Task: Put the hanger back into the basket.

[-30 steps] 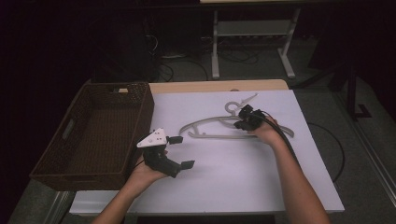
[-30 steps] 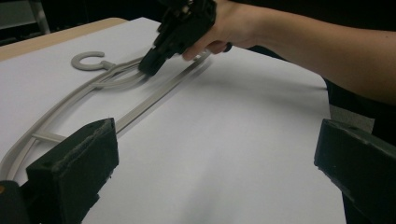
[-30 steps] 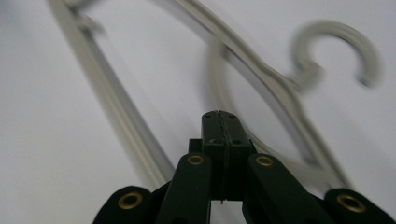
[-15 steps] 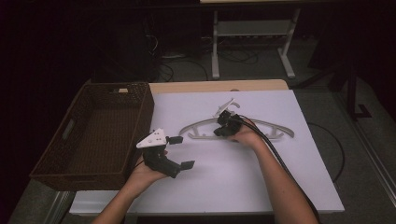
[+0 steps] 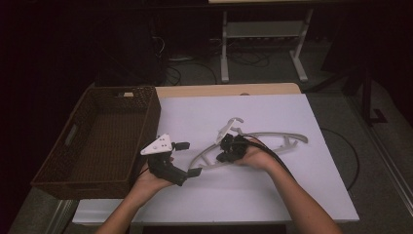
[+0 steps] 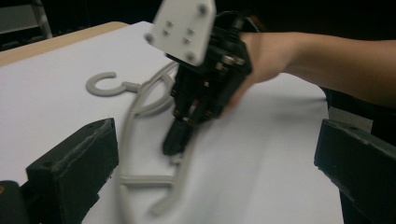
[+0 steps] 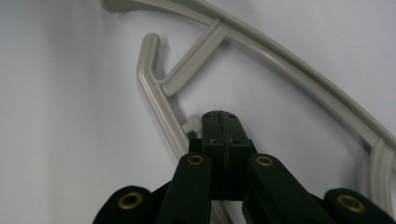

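Note:
A pale grey plastic hanger (image 5: 272, 136) lies flat on the white table sheet (image 5: 272, 195), its hook (image 5: 233, 123) pointing to the far side. My right gripper (image 5: 221, 156) is shut, its tips down against the hanger's lower bar (image 7: 159, 98) beside a small nub; nothing shows between the pads. From the left gripper view the same hanger (image 6: 133, 112) lies under the right gripper (image 6: 175, 142), which a hand holds. My left gripper (image 5: 190, 158) rests near the hanger's left end, with its jaws wide open and nothing between them.
A dark brown woven basket (image 5: 146, 114) stands at the left edge of the sheet, close to the left hand. Behind the table are a white stand (image 5: 263, 34) and cables on the floor. A black cable (image 5: 341, 141) trails off the right side.
My right gripper has slid left across the sheet, toward the left gripper. The hanger has shifted and turned with it, its hook now nearer. The left gripper has stayed put.

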A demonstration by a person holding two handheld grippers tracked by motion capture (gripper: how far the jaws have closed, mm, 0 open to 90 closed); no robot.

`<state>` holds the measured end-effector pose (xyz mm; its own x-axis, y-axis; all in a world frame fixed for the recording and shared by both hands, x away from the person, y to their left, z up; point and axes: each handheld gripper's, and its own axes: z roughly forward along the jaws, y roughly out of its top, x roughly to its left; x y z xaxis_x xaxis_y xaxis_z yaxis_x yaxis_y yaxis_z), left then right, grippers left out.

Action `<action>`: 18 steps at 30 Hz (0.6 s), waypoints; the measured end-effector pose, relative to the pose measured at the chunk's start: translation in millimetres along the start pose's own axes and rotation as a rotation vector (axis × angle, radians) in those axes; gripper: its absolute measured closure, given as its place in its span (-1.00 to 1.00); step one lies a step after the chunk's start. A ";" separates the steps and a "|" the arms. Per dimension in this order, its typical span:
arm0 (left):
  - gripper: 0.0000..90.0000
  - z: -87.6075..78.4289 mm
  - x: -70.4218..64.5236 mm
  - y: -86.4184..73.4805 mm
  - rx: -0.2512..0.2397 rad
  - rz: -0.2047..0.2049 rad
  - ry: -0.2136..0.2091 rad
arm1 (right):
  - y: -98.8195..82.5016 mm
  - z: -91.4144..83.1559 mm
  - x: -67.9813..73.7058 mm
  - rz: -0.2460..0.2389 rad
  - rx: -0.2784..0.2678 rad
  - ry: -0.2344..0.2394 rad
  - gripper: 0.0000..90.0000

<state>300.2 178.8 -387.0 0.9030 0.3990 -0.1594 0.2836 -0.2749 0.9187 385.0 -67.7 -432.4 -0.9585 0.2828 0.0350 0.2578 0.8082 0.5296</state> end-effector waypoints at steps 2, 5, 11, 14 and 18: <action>-1.00 -0.3 0.1 -0.1 -0.001 -0.001 0.001 | -0.5 -0.6 5.3 -0.013 0.002 0.007 0.99; -1.00 -0.3 0.2 0.1 0.001 0.001 0.002 | -2.7 -4.6 23.8 -0.059 0.008 0.037 0.99; -1.00 3.3 0.8 -0.3 0.014 0.003 0.009 | -9.5 -14.9 25.7 -0.028 -0.047 -0.006 0.99; -1.00 6.4 2.7 -0.4 0.022 -0.005 0.014 | -17.5 -29.2 24.5 0.005 -0.109 -0.063 0.84; -1.00 12.7 6.3 1.4 0.031 -0.009 0.020 | -32.4 -54.2 25.1 0.108 -0.199 -0.115 0.40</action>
<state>310.4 169.7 -391.4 0.8939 0.4186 -0.1605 0.3021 -0.2979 0.9055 346.1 -114.7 -402.8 -0.9037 0.4281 0.0102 0.3182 0.6555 0.6849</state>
